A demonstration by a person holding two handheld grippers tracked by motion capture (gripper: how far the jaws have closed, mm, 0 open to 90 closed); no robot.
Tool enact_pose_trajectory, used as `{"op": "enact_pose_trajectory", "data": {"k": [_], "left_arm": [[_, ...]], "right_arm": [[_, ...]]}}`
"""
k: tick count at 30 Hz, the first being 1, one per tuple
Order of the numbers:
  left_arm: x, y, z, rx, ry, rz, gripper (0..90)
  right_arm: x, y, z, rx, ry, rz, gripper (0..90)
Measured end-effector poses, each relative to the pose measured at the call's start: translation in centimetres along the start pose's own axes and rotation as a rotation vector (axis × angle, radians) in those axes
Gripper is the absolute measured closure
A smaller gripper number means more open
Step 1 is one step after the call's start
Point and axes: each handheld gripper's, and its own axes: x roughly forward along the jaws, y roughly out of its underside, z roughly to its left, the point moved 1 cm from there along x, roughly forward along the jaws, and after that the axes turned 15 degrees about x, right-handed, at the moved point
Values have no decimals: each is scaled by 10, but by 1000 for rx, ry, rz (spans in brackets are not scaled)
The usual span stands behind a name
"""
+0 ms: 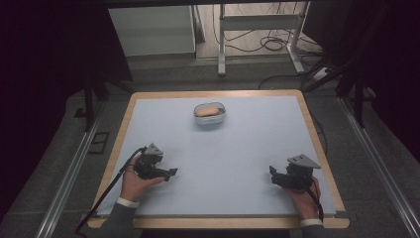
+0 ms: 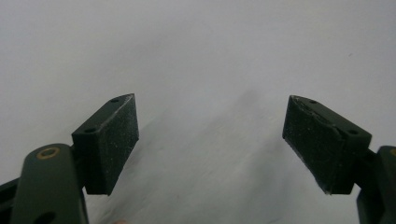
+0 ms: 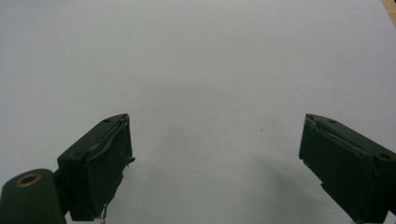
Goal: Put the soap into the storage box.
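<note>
A small white bowl (image 1: 210,113) holding an orange-tan bread-like piece (image 1: 208,110) stands at the far middle of the pale blue mat (image 1: 223,153). My left gripper (image 1: 171,172) rests near the front left of the mat, held in a hand, jaws pointing right. In the left gripper view the left gripper (image 2: 210,140) is open, with bare mat between its black pads (image 2: 112,144). My right gripper (image 1: 273,173) sits near the front right, jaws pointing left. In its own view the right gripper (image 3: 215,163) is open wide over bare mat.
The mat lies on a wooden-edged table (image 1: 317,144). Beyond the far edge are a white frame stand (image 1: 257,29), cables on the floor (image 1: 267,44) and dark surroundings. Metal rails (image 1: 69,173) run along both sides of the table.
</note>
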Motion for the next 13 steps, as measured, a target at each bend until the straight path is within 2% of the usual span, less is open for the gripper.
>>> {"op": "enact_pose_trajectory", "data": {"k": [13], "left_arm": [[-7,5,2,-20,-6,-23,178]], "right_arm": [[0,-1,-1,9,-6,4,93]]}}
